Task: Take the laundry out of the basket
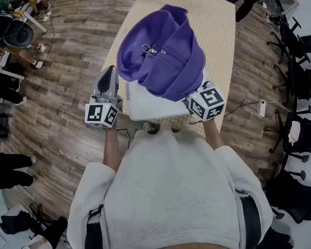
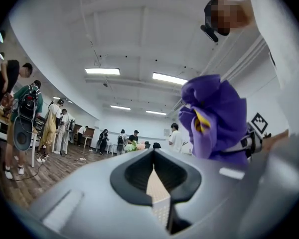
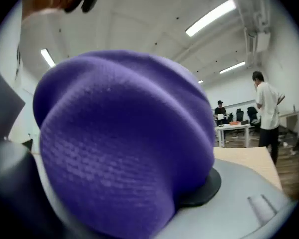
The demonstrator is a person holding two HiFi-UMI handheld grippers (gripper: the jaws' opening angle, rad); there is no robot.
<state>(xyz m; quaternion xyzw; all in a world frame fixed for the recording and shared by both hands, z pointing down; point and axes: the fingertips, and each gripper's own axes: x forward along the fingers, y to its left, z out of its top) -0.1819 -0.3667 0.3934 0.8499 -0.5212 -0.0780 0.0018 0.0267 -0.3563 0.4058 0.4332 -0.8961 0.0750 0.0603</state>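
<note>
1. As I count from the head view, I see one purple garment (image 1: pixel 163 56), one white basket (image 1: pixel 145 105), one beige counter (image 1: pixel 220 30) and two claws, one in each of the person's hands.
2. The garment hangs bunched above the basket, lifted clear of most of it. Its lower folds drape over the basket's far right part. A metal zipper pull (image 1: pixel 145 48) shows on its front.
3. The right claw (image 1: pixel 203 101) is clamped on the garment. In the right gripper view the purple knit fills the space between the jaws and bulges over them.
4. The left claw (image 1: pixel 112 71) sits just left of the basket with its tip pointing away from the person. Its jaws are closed together at the tip, with only a thin sliver of counter showing between them, and they hold nothing. It does not touch the garment.
5. In the left gripper view the garment hangs to the right, with a yellow label (image 2: pixel 202 121) in its folds.
6. The garment hides the basket's inside, so I cannot tell whether anything else lies in it. The fabric also covers the right claw's fingertips.
</note>
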